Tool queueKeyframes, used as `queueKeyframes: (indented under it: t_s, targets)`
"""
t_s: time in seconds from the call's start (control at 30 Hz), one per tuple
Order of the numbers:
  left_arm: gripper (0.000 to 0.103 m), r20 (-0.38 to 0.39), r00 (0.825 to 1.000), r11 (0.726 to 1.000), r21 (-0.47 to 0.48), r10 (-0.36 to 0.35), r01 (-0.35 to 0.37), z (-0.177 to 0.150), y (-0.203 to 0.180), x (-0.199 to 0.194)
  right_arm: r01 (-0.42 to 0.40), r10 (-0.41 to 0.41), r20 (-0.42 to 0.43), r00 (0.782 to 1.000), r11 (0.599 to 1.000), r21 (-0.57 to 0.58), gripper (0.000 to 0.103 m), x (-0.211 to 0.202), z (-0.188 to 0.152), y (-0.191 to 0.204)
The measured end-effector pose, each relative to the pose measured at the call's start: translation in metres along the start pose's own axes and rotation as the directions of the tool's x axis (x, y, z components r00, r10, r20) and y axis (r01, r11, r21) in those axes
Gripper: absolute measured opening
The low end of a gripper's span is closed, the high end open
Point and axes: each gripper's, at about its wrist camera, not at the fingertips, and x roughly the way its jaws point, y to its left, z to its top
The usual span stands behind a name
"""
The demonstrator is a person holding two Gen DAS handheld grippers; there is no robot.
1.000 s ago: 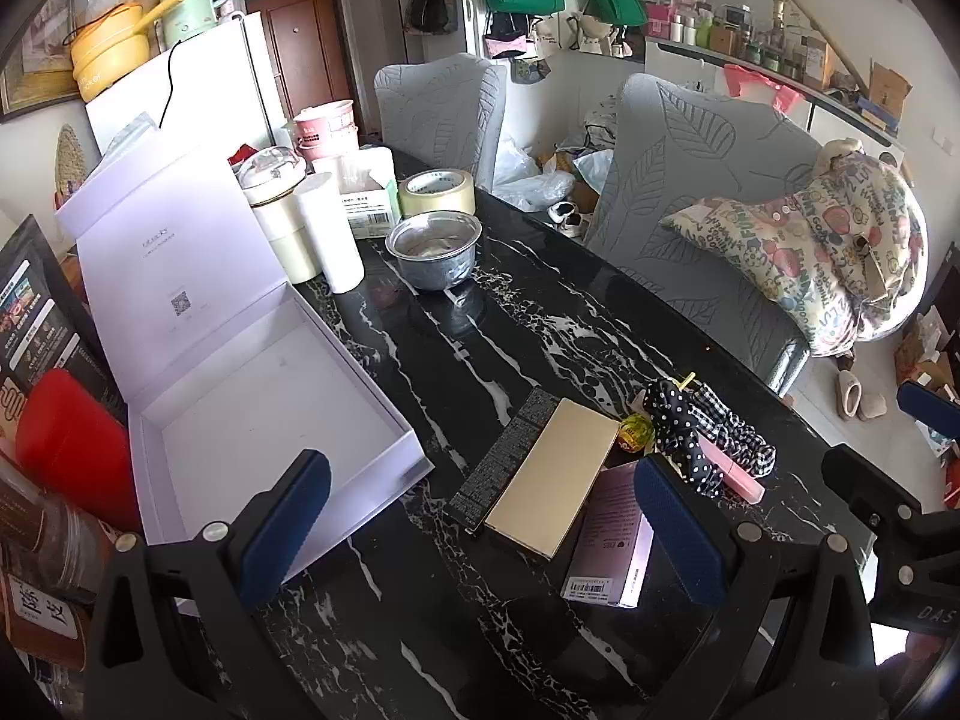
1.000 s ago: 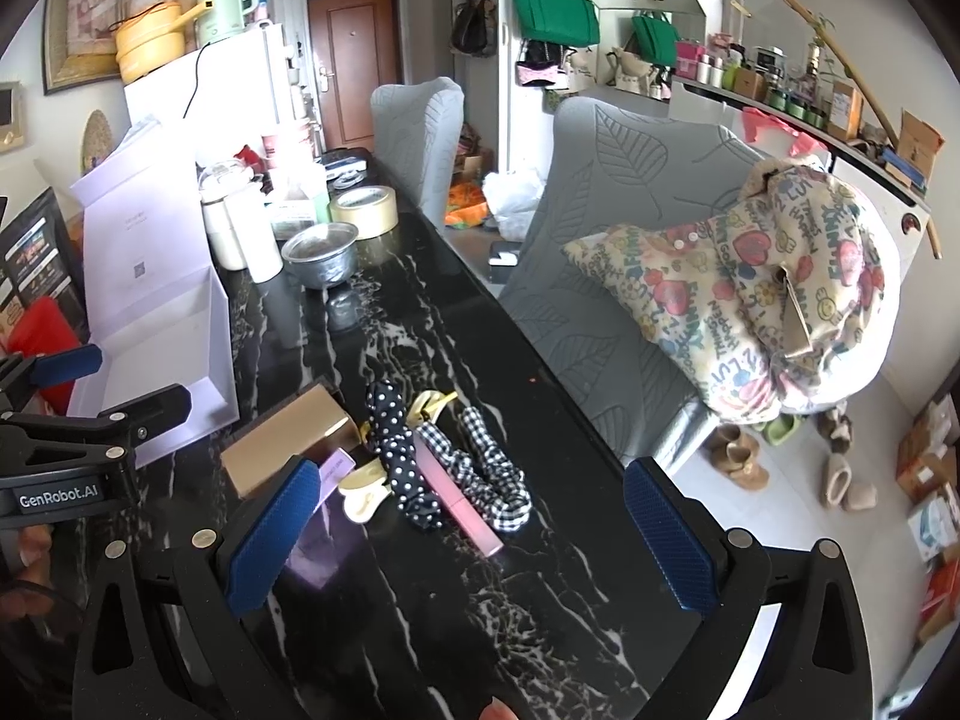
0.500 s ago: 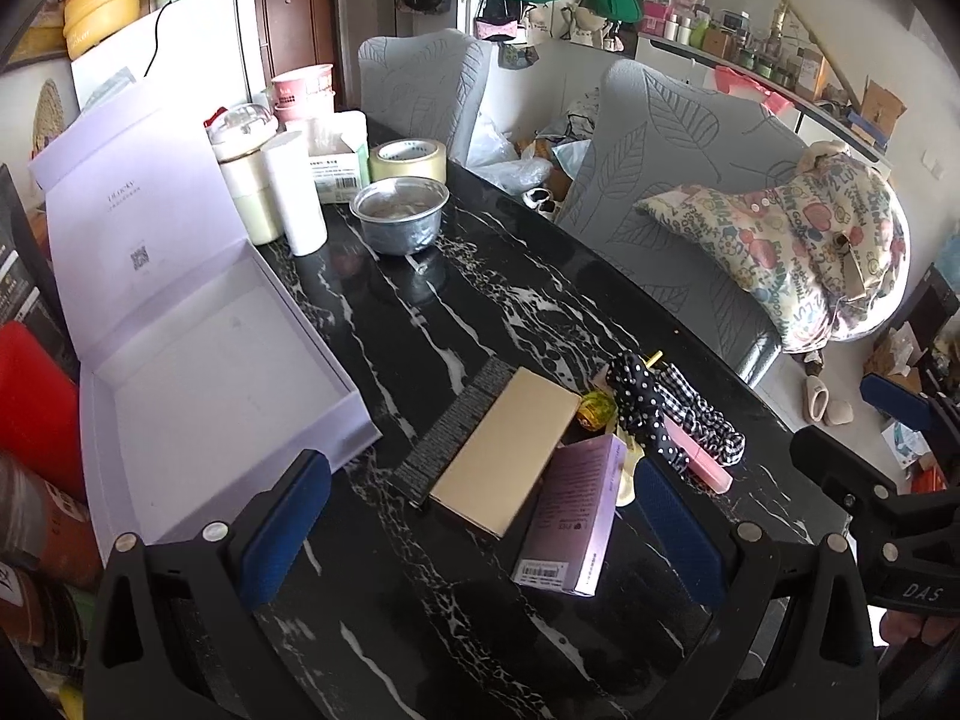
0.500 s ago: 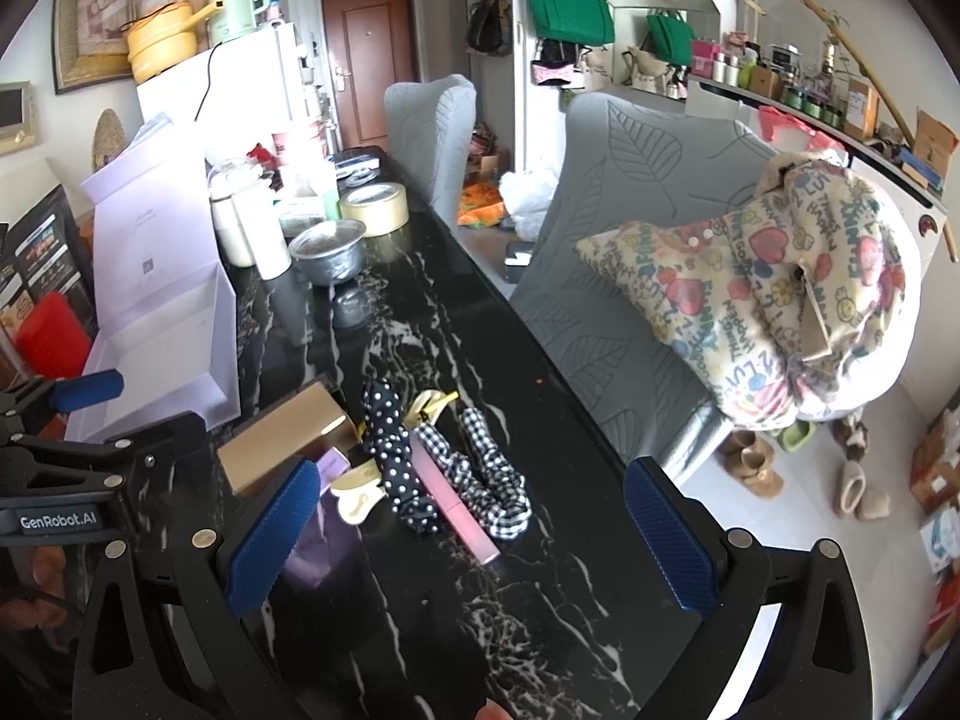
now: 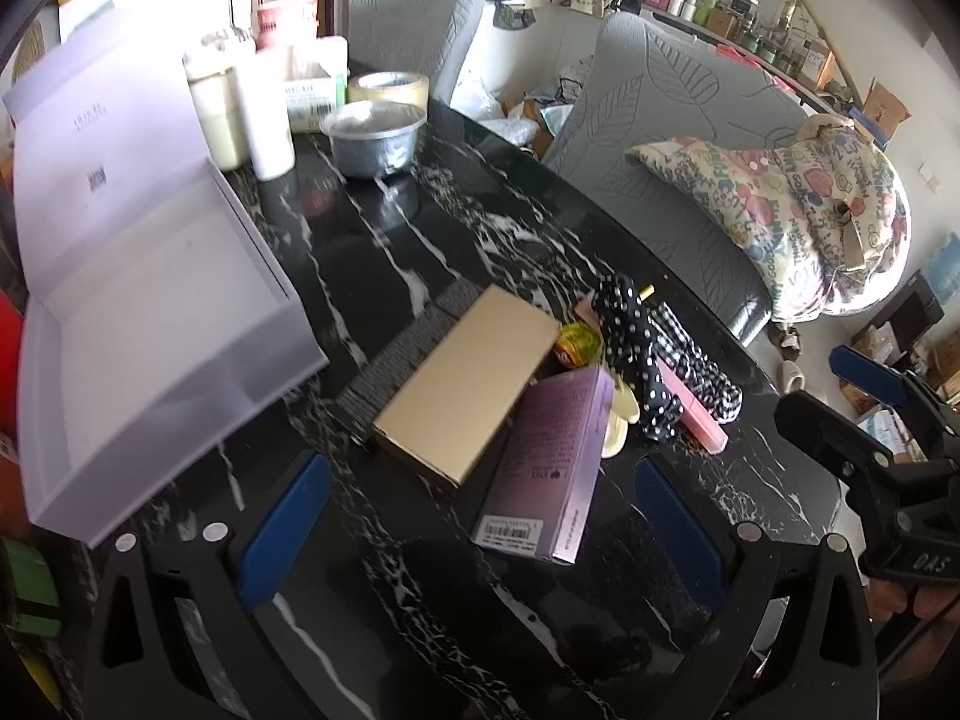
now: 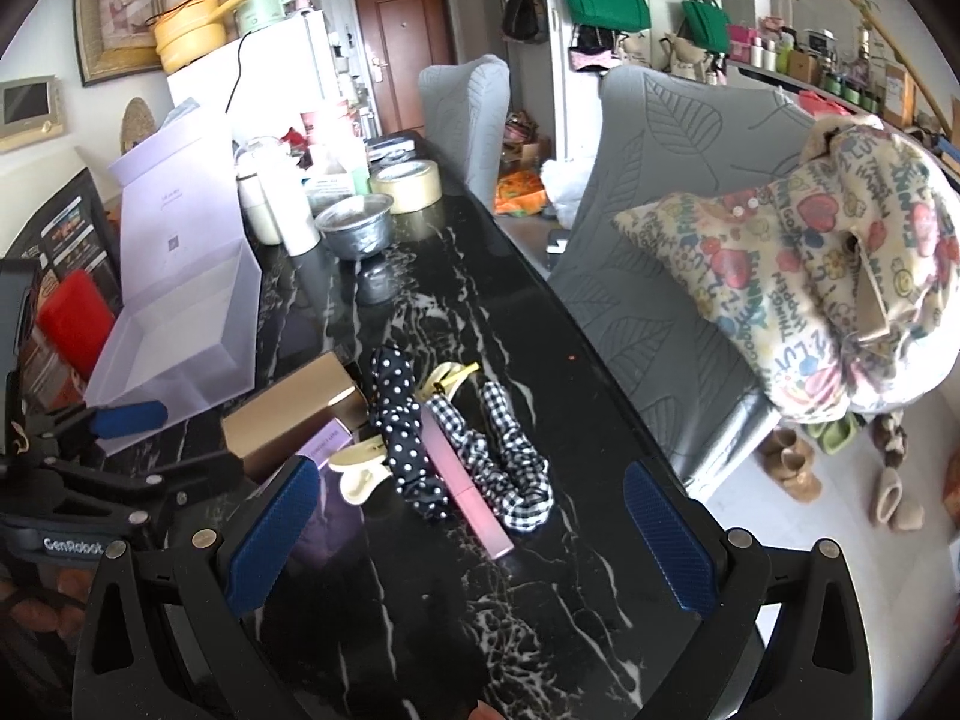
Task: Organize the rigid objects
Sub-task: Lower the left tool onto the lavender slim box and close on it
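Note:
A gold box (image 5: 468,384) lies on the black marble table, with a purple box (image 5: 549,468) leaning on its right side. Beside them lie a pink bar (image 5: 696,417), a cream hair clip (image 6: 360,471), a small yellow item (image 5: 579,345) and polka-dot (image 6: 405,420) and checked (image 6: 510,468) scrunchies. An open lilac gift box (image 5: 150,324) stands to the left. My left gripper (image 5: 480,540) is open, just short of the purple box. My right gripper (image 6: 471,531) is open over the table near the pink bar (image 6: 465,489).
A steel bowl (image 5: 372,141), tape roll (image 5: 390,87), white bottles (image 5: 264,114) and cartons stand at the table's far end. Grey chairs (image 6: 660,228) with a patterned cushion (image 6: 840,288) line the right side. A red item (image 6: 72,324) sits left of the gift box.
My left gripper has moved forward and down toward the gold and purple boxes. My right gripper has shifted slightly forward. Both stay open.

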Motion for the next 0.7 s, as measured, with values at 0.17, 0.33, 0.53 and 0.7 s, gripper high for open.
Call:
queueKeyframes:
  t_s: [0.17, 0.33, 0.53, 0.7]
  targets:
    - [0.096, -0.033, 0.999, 0.999, -0.021, -0.04, 0.039, -0.004, -0.001, 0.013, -0.015, 0.015, -0.02, 1.0, 1.0, 0.006, 0.103, 0.011, -0.003, -0.006]
    - [0.089, -0.04, 0.999, 0.999, -0.022, -0.033, 0.032, -0.005, -0.003, 0.022, -0.023, 0.024, -0.035, 0.999, 0.999, 0.026, 0.103, 0.019, -0.005, -0.015]
    - [0.073, -0.094, 0.995, 1.0, -0.006, -0.019, 0.018, -0.01, -0.012, 0.035, -0.019, 0.021, -0.051, 0.998, 0.999, 0.042, 0.103, 0.026, -0.008, -0.024]
    - [0.044, -0.118, 0.993, 1.0, 0.003, 0.022, -0.021, -0.016, -0.013, 0.041, -0.017, 0.021, -0.068, 0.997, 0.998, 0.057, 0.103, 0.033, -0.012, -0.028]
